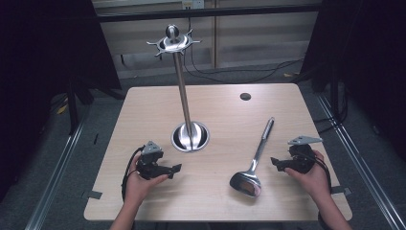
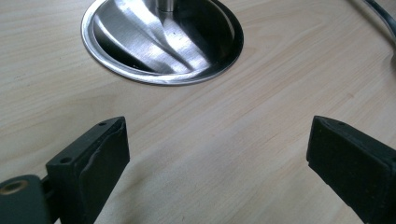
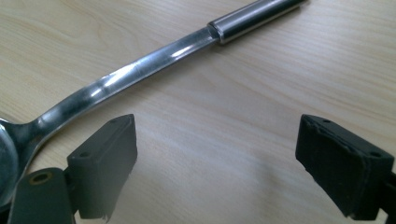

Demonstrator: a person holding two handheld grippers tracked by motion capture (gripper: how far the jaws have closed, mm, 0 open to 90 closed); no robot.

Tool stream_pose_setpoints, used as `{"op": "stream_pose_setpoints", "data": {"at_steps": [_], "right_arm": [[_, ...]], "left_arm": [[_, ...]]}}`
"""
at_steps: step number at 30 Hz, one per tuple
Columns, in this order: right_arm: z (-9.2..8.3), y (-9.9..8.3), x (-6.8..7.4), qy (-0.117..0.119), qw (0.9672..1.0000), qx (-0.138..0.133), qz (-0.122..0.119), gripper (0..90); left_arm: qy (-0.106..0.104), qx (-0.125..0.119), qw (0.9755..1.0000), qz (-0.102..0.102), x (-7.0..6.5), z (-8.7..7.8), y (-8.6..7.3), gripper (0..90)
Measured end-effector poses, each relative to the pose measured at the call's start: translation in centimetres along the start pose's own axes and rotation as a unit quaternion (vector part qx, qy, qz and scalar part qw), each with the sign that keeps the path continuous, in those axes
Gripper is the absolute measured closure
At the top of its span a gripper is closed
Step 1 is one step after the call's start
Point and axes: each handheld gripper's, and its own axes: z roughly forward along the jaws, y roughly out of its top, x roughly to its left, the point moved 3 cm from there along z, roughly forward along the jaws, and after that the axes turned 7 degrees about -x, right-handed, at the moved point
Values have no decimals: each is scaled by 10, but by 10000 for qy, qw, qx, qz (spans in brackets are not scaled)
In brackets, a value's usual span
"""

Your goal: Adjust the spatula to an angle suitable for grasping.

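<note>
Right gripper [image 1: 279, 163] gaping — steel ladle [image 1: 253, 163] just beside, untouched

stand [image 1: 190, 136] mid-table [image 1: 143, 201] | ladle [image 1: 253, 163] right of stand, bowl end nearest the person

In your left gripper view, the stand's round base [image 2: 159, 42] is cut off by the top edge, so its pole barely shows. A thin cable or rod [image 2: 380, 16] at the top right corner runs out of frame; you cannot tell which. In your right gripper view, the ladle [image 3: 140, 70] loses its bowl past the left edge and behind the left jaw. From the high view, the dark round spot [image 1: 245, 96] on the table [image 1: 143, 105] is perhaps a hole.
</note>
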Motion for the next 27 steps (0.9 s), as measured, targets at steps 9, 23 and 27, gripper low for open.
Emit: {"op": "stream_pose_setpoints", "data": {"at_steps": [9, 23, 27], "right_arm": [[9, 10, 2, -53, 9998, 106, -132, 138], [16, 17, -13, -301, 9991, 154, 255, 459], [21, 20, -15, -287, 9988, 231, 322, 647]], "left_arm": [[-23, 49, 10000, 46, 3, -4, -1, 61], [-77, -51, 9999, 39, -2, -5, 0, 63], [-29, -74, 10000, 29, -1, -7, 0, 63]]}}
